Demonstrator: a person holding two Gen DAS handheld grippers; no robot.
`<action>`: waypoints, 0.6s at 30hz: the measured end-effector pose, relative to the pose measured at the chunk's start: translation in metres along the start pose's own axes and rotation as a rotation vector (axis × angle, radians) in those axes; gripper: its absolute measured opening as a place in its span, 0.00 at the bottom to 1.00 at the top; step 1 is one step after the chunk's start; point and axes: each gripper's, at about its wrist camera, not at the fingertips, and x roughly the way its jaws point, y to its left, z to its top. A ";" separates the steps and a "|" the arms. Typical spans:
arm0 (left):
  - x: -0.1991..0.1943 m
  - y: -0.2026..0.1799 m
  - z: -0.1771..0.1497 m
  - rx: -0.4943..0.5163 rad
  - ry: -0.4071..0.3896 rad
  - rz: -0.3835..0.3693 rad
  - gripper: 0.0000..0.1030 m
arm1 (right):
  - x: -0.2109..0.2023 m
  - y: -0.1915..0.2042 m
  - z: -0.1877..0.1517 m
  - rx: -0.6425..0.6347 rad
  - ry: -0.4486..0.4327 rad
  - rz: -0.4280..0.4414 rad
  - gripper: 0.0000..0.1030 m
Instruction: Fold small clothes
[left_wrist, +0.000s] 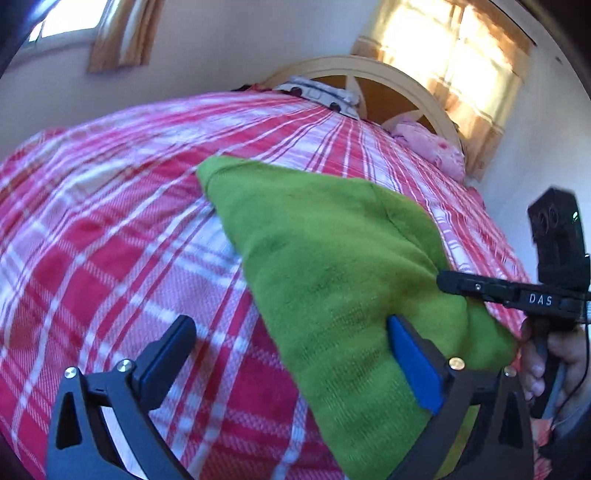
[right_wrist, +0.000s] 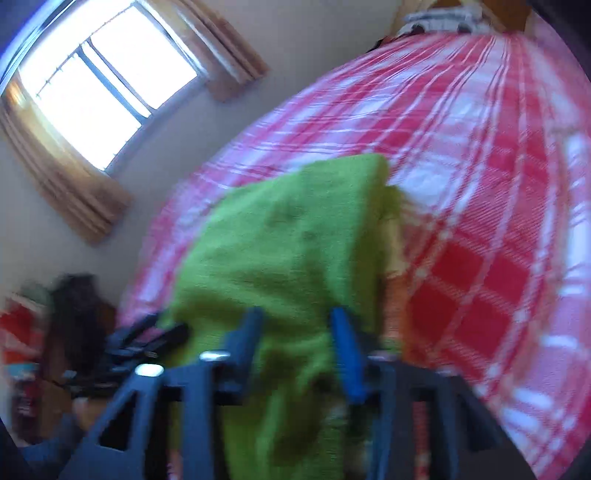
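Green knit garment (left_wrist: 332, 258) on plaid bedspread (left_wrist: 110, 229), "DAS" on right hand-held gripper (left_wrist: 439, 280)

Bed w/ red plaid blanket (left_wrist: 110, 240), pink pillow (left_wrist: 432, 147) by headboard (left_wrist: 369, 68), window (right_wrist: 103, 85) w/ tan curtains (right_wrist: 66, 192).

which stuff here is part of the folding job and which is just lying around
Part of the job: green cloth, left claw, right claw.

Just lying about: pink pillow, patterned pillow, curtains, plaid bedspread underneath.
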 end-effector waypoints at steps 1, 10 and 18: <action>0.000 -0.001 0.000 0.001 0.000 0.007 1.00 | 0.001 0.008 -0.001 -0.042 -0.001 -0.040 0.22; -0.083 -0.019 -0.008 0.041 -0.091 0.040 1.00 | -0.066 0.044 -0.026 -0.039 -0.158 -0.124 0.69; -0.127 -0.041 -0.005 0.077 -0.175 -0.015 1.00 | -0.128 0.093 -0.063 -0.050 -0.313 -0.194 0.69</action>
